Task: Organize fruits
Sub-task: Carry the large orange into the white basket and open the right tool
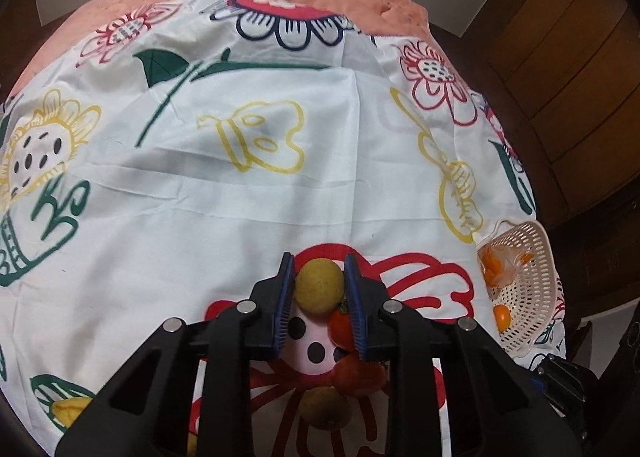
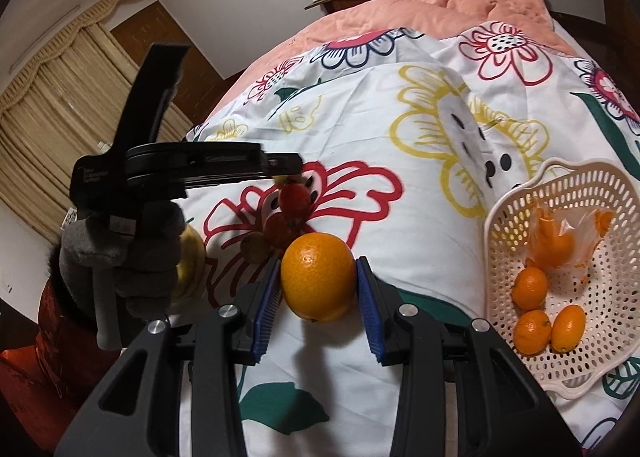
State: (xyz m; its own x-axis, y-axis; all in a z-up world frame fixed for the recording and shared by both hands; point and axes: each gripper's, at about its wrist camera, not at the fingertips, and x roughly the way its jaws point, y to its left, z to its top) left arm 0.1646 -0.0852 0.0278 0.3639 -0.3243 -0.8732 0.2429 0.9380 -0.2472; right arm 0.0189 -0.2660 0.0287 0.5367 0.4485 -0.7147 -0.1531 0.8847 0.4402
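We've got the round yellow-green fruit (image 1: pixel 319 286) clamped between the jaws of the left gripper (image 1: pixel 319 299), pads pressing its two sides, right over the red flower print on the white floral bedsheet (image 1: pixel 280 185). It looks firm, smooth-skinned & light, so a hold across its widest part seems right; the round shape could let it roll out if gripped off-centre. The right gripper (image 2: pixel 318 299) has its jaws closed on a large round orange (image 2: pixel 318 281), also taken across the middle; probably heavier, w/ a dimpled peel that should grip ok. Left on the sheet under the left gripper: two red tomato-like fruits (image 1: pixel 344 327) touching each other, likely soft, so squeeze gently, plus one more yellow-green fruit (image 1: pixel 325 407) just beside them. A yellow banana-like fruit (image 1: pixel 68 411) sits at the sheet's edge, mostly hidden. The cream perforated plastic basket (image 2: pixel 500 225) lies to the right, near the pile, holding three small oranges (image 2: pixel 531 288) & a clear bag of orange pieces (image 2: pixel 560 241); count inside the bag we can't tell. A grey-gloved hand (image 2: pixel 136 257) holds the left tool.
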